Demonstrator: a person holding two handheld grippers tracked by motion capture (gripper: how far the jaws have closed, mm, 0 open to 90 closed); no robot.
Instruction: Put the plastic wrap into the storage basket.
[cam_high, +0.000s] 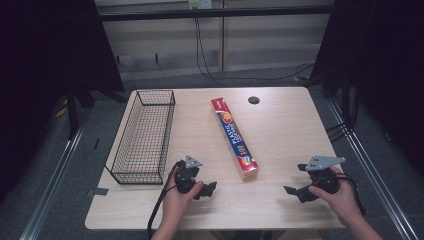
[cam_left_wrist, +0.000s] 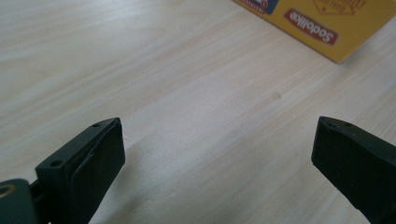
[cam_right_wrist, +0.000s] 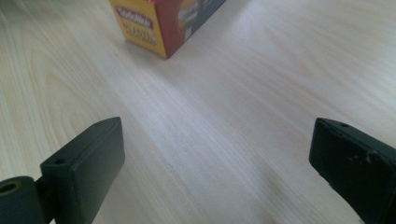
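A long yellow and red plastic wrap box (cam_high: 234, 137) lies flat in the middle of the light wooden table (cam_high: 280, 130), running from far to near. My left gripper (cam_high: 209, 189), held in a hand at the near edge, sits just left of the box's near end with its jaws wide open over bare wood. In the left gripper view the gripper (cam_left_wrist: 217, 144) holds nothing and the box's yellow corner (cam_left_wrist: 322, 28) lies ahead at the upper right. My right gripper (cam_high: 296, 180) stands open to the right of the box. The right gripper view has that gripper (cam_right_wrist: 217, 144) open, with the box's end (cam_right_wrist: 154, 23) ahead.
A black wire basket (cam_high: 145, 135) stands along the table's left side, with nothing in it. A small round black hole (cam_high: 254, 100) sits near the far edge. Cables trail on the floor behind the table.
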